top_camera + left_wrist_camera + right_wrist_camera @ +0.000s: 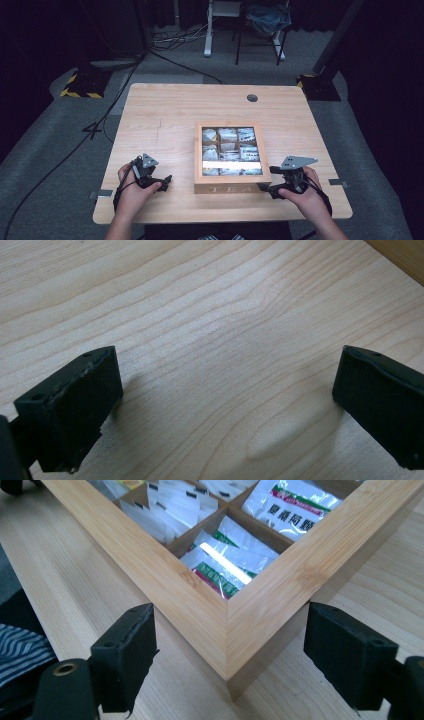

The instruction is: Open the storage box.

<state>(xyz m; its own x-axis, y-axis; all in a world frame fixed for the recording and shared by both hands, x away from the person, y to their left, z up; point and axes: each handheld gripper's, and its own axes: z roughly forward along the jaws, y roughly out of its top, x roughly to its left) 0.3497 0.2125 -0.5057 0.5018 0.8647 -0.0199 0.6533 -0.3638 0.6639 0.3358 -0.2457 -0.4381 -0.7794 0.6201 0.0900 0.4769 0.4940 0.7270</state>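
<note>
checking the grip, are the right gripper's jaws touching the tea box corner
Apart. The right gripper view shows table on both sides between the right gripper and the tea box.

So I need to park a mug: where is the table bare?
Bare: the far strip between the tea box and the hole, and the left side beyond the left gripper. Crowded: the box's near right corner, at the right gripper.

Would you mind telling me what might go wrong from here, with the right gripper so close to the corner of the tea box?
The right gripper stands open astride the near right corner of the tea box. Closing on that sharp corner may let the pads slip off or skew the box. The box looks unsteadied: the left gripper rests open on the table, apart from it. A nudge could slide it and disturb the tea bags.
</note>
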